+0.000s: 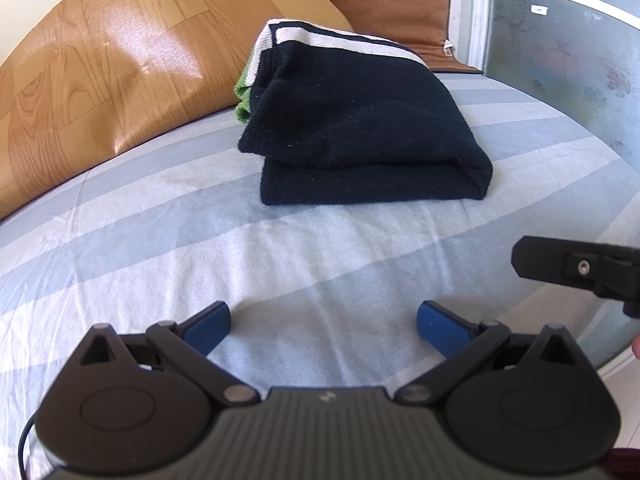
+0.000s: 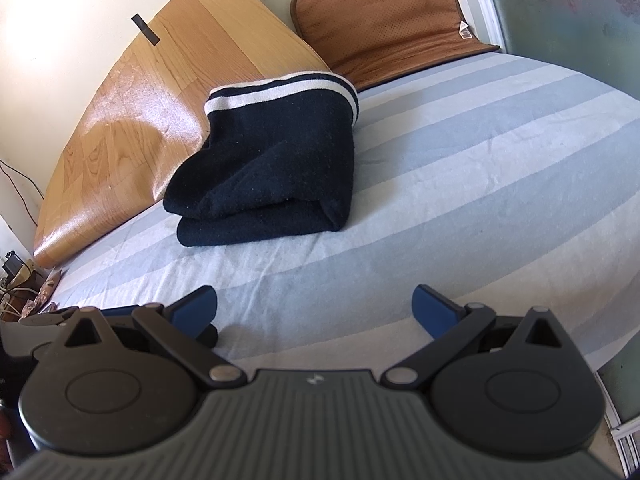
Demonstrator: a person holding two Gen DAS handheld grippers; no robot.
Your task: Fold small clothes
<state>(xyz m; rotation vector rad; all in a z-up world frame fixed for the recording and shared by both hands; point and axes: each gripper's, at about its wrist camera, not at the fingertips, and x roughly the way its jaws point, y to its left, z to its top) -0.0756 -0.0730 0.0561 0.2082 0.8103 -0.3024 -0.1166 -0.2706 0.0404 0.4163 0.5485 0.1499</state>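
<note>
1. Dark navy knit, folded into a thick bundle: the sweater [image 1: 360, 120] lies on the bed [image 1: 160, 240], with white bands along its far edge. The folded edge faces the cameras, layers stacked one on another, the upper layer rumpled.
2. In the left wrist view a bit of green cloth [image 1: 241, 100] peeks out at the sweater's far left side; what it belongs to cannot be told.
3. Count: one folded sweater, two tools, one wood-grain board, one brown mat.
4. The left tool [image 1: 323, 328] hovers over the striped sheet near the bed's front, its blue fingers [image 1: 210, 326] spread wide and holding nothing. It is well apart from the sweater.
5. The right tool [image 2: 314, 314] is likewise released, blue fingers [image 2: 434, 314] parted over bare sheet, nothing between them. Part of it shows at the right edge of the left wrist view.
6. The board [image 2: 160, 92] leans against the wall behind the sweater, touching its left side; black tape strips sit on its upper edge.
7. The mat [image 2: 384, 20] stands at the bed's far end, beside a patterned glass panel [image 1: 560, 60].
8. Bare sheet lies between tools and sweater.
</note>
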